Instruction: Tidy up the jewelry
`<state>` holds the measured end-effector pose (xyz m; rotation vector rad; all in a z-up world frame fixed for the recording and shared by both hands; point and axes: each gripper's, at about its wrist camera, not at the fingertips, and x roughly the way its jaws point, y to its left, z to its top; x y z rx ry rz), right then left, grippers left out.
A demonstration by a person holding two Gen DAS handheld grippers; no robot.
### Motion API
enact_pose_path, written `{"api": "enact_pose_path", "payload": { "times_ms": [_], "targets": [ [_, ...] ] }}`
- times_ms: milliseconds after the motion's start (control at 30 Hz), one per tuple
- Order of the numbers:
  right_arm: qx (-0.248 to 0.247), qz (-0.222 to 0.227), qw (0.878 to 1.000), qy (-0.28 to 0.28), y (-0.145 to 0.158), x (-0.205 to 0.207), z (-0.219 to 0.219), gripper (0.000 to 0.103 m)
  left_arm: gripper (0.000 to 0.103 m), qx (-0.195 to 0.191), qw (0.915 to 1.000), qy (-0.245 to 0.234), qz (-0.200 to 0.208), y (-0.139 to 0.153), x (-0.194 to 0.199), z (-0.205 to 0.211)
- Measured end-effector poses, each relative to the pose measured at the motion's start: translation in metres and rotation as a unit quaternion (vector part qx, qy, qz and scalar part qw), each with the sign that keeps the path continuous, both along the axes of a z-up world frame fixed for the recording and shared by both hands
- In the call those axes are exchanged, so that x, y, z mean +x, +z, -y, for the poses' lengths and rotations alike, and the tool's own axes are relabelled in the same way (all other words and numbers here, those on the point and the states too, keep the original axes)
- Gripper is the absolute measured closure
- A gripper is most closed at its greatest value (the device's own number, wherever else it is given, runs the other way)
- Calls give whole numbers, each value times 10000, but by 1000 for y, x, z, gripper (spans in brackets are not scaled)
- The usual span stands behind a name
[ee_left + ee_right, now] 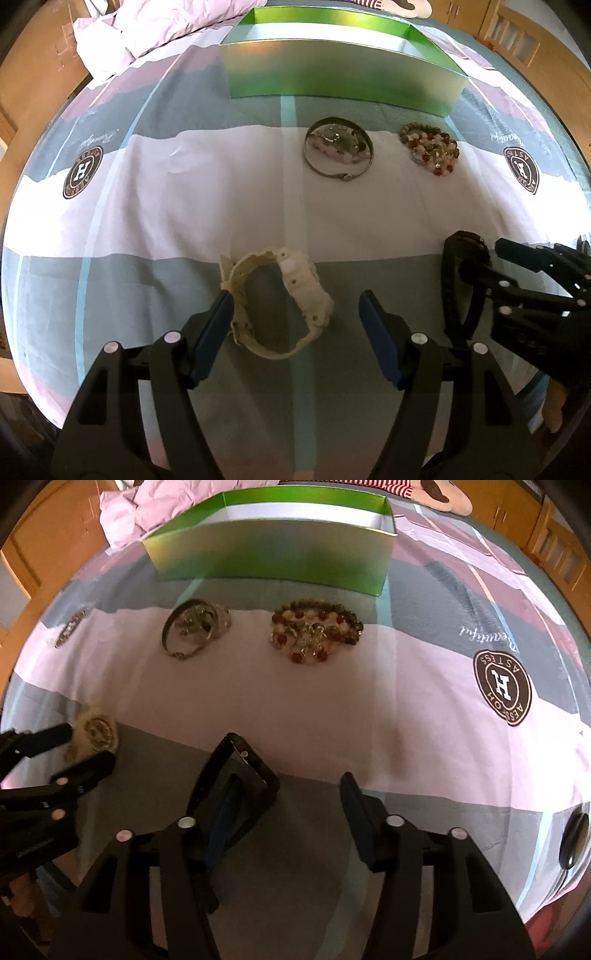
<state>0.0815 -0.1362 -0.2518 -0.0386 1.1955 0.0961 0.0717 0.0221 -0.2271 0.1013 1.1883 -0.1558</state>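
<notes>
Cream watch (275,308), black watch (236,790), bedsheet (406,716) badge reading "H", "Beautiful"

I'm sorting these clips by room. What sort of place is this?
Most likely a bedroom: the jewelry lies on a bed sheet printed with stripes and round logos, a rumpled pink quilt is bunched at the far end, and wooden cabinets stand around it.
</notes>
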Motion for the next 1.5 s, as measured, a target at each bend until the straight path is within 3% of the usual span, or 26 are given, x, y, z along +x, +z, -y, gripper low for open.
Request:
{"api": "enact_pose_path", "payload": {
  "times_ms": [233, 333, 367, 400, 533, 733, 867, 1067, 1267, 1500],
  "targets": [
    [-170, 100, 9998, 96, -4, 3, -7, 57, 31, 88, 9999, -3, 118, -2, 1, 2],
    [-176, 159, 9996, 180, -3, 2, -10, 84, 55, 519, 9981, -35, 321, -3, -1, 8],
    [-199, 169, 9995, 188, -2, 1, -12, 89, 80, 302, 9992, -131, 213, -4, 0, 8],
    [-236, 193, 9993, 202, -2, 0, -13, 89, 86, 163, 9998, -98, 107, -6, 1, 6],
    [-232, 224, 9992, 236, 0, -2, -13, 90, 86, 309, 9993, -117, 189, -4, -1, 10],
    [-103, 255, 9996, 85, 8, -6, -3, 90, 86, 243, 9995, -33, 210, 1, 1, 5],
    [21, 463, 9989, -25, 26, -7, 7, 90, 86, 113, 9989, -6, 455, 20, -7, 2],
    [18, 380, 9992, -115, 29, -1, 16, 90, 86, -3, 9989, -2, 478, 31, 1, 0],
    [183, 1057, 9940, -227, 88, 27, 30, 90, 86, -209, 9946, -125, 1011, 87, 35, 2],
    [380, 2180, 9733, -610, 180, 101, 52, 90, 86, -497, 9793, -234, 1951, 174, 116, 13]
  ]
}}
